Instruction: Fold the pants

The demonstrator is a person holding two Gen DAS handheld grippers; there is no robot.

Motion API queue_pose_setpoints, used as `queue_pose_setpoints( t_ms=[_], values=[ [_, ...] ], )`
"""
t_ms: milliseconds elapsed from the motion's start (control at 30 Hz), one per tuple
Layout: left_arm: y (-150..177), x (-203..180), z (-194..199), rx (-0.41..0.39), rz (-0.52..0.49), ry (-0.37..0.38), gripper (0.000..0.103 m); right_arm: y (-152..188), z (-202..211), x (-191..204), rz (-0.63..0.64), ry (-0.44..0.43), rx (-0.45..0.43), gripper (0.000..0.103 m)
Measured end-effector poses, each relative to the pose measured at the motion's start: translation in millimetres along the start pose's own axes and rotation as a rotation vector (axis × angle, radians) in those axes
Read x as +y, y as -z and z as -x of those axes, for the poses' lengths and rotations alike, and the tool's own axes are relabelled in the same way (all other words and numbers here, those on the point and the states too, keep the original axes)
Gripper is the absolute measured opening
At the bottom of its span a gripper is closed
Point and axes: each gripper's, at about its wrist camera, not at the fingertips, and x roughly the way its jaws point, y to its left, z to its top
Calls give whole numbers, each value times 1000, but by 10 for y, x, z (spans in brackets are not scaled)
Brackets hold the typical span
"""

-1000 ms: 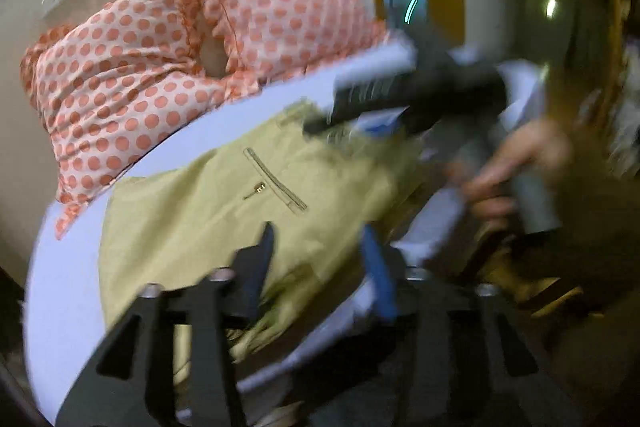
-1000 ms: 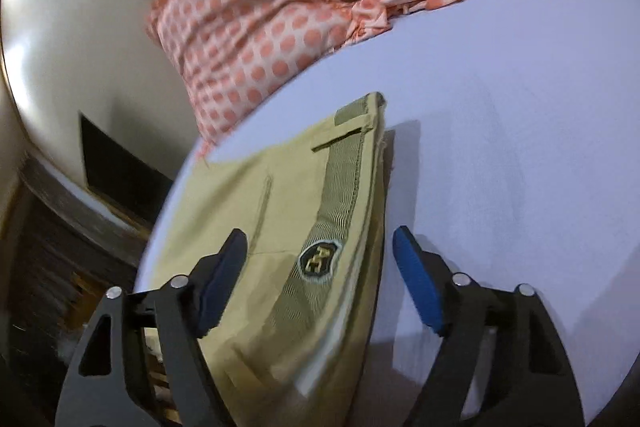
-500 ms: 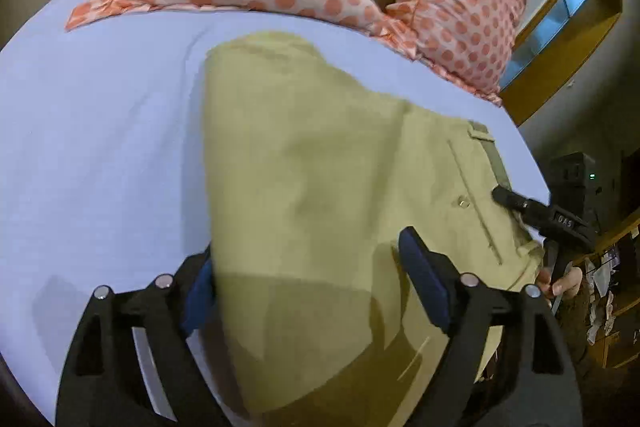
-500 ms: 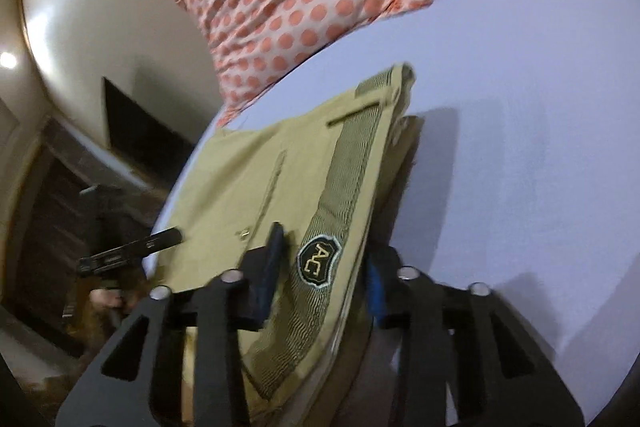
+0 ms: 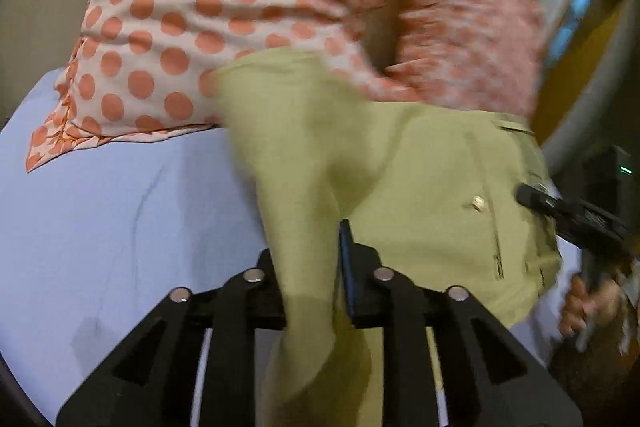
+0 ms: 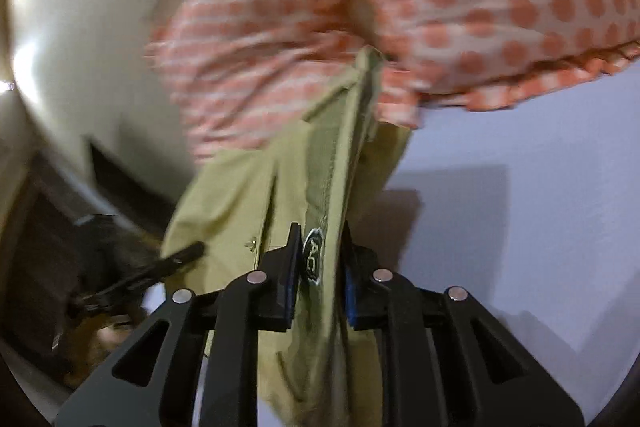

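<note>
- Up near the head edge of the bed (image 5: 100, 227), the olive-green pants (image 5: 400, 179) are bunched and partly lifted off the pale lavender sheet, their far end against the pillows.
- Left tool (image 5: 312, 267) is clamped tight on a fold of the pants fabric, which hangs down between its fingers.
- Right tool (image 6: 320, 267) is clenched on the waistband, right at the little oval logo patch (image 6: 313, 257). Blue pads are pressed against both sides of the cloth.
- From the left wrist view you can see the zip pocket (image 5: 494, 227) with its small metal pull, facing up, toward the right side edge of the bed.
- Two pink pillows with orange polka dots (image 5: 200, 11) sit at the head of the bed; they look just behind the pants, maybe touching.
- Both views are pretty blurry, so finer details are hard to call.
</note>
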Motion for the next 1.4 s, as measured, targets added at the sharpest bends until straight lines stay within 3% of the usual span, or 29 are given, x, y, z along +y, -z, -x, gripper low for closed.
queue_pose_setpoints(
  t_ms=[100,133,167,200,267,333,433,500,567,733,867,1400],
  values=[
    [57,75,-25,7,31,-78,33,55,-72,-156,-3,297,34,29],
    [121,87,79,-13,26,-109,36,117,62,-139,20,364,-14,31],
    [197,83,200,-36,16,-153,53,180,198,-86,46,430,-60,44],
    [287,66,344,-60,5,-207,80,254,327,1,74,496,-97,70],
    [554,-33,716,-122,-14,-361,101,494,585,232,125,554,-157,102],
    [808,-156,917,-131,-33,-348,101,802,714,482,198,506,-171,102],
    [1206,-336,1027,-84,-39,-222,101,1267,604,805,258,419,-98,102],
    [1343,-443,917,-45,-59,-208,101,1433,433,913,268,414,-61,102],
    [1463,-550,762,-7,-93,-246,101,1592,249,1014,295,464,-31,102],
    [1611,-597,574,47,-123,-323,101,1719,-58,1113,339,600,13,102],
    [1630,-459,576,38,-61,-260,101,1783,-50,1027,291,582,0,102],
    [1677,-470,574,0,-68,-279,101,1837,-34,1041,292,598,-26,102]
  ],
)
